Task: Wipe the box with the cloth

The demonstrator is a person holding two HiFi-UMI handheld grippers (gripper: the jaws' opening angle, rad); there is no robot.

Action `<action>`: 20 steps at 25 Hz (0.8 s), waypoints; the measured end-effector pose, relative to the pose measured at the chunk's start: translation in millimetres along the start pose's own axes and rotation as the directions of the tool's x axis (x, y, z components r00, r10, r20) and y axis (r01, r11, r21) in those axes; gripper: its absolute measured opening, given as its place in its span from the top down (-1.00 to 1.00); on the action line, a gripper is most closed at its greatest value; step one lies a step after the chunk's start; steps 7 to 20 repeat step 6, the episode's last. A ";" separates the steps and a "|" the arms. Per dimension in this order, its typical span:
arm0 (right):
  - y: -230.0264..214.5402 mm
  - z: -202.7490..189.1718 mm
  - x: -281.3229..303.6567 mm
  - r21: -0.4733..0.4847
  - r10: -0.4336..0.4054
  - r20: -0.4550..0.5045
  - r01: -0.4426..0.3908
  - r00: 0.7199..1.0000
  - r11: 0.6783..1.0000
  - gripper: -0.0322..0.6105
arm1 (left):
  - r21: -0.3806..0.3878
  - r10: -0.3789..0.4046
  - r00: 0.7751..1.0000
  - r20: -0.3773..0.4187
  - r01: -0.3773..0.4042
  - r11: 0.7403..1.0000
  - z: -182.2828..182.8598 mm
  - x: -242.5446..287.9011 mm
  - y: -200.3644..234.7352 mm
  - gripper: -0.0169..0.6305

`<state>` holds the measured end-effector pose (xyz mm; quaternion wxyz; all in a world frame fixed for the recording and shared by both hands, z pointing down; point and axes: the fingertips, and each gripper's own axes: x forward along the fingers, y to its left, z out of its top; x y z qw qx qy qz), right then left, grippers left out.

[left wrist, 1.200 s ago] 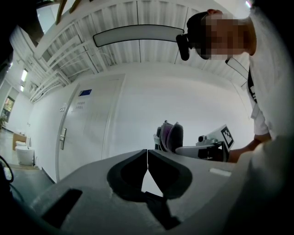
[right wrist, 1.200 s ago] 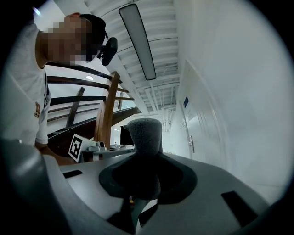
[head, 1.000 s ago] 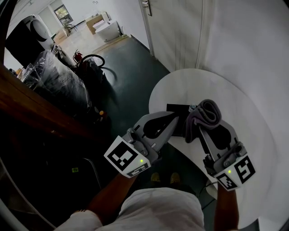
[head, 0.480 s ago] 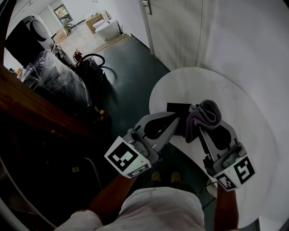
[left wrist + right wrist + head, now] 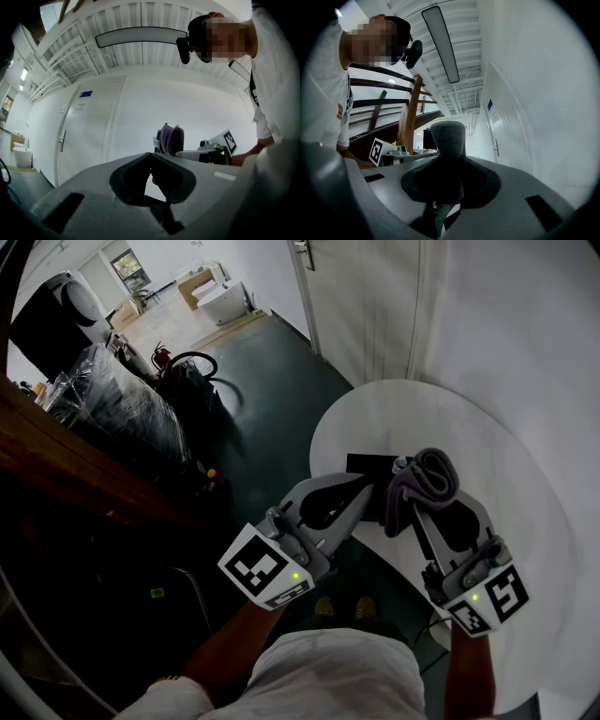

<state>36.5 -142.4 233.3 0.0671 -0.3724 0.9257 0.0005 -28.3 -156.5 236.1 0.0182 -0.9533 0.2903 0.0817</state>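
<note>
A flat black box (image 5: 366,470) lies on the near left part of the round white table (image 5: 506,456). My right gripper (image 5: 412,495) hovers above the table, shut on a folded grey cloth (image 5: 424,482) that sticks up past its tips; the same cloth (image 5: 448,140) fills the jaws in the right gripper view. My left gripper (image 5: 366,486) is shut with nothing between its jaws, held over the box's near edge and partly hiding it. From the left gripper view the cloth (image 5: 169,139) and the right gripper (image 5: 206,152) show to the right.
A white wall and door (image 5: 356,296) stand behind the table. Dark floor (image 5: 262,418) lies to the left, with plastic-wrapped goods (image 5: 112,409) and a wooden rail (image 5: 84,474) further left. The person's legs and shoes (image 5: 337,610) are below the table edge.
</note>
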 end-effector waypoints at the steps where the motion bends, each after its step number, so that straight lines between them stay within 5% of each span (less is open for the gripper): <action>1: 0.0 0.0 0.0 0.000 0.000 -0.001 0.000 1.000 1.000 0.59 | 0.000 0.000 1.000 0.000 0.000 1.000 0.1 0.0 -0.1 0.90; 20: -1.4 1.7 2.0 -0.001 0.000 0.000 0.000 1.000 1.000 0.59 | -0.012 -0.010 1.000 -0.003 0.010 1.000 0.0 2.0 -0.1 0.90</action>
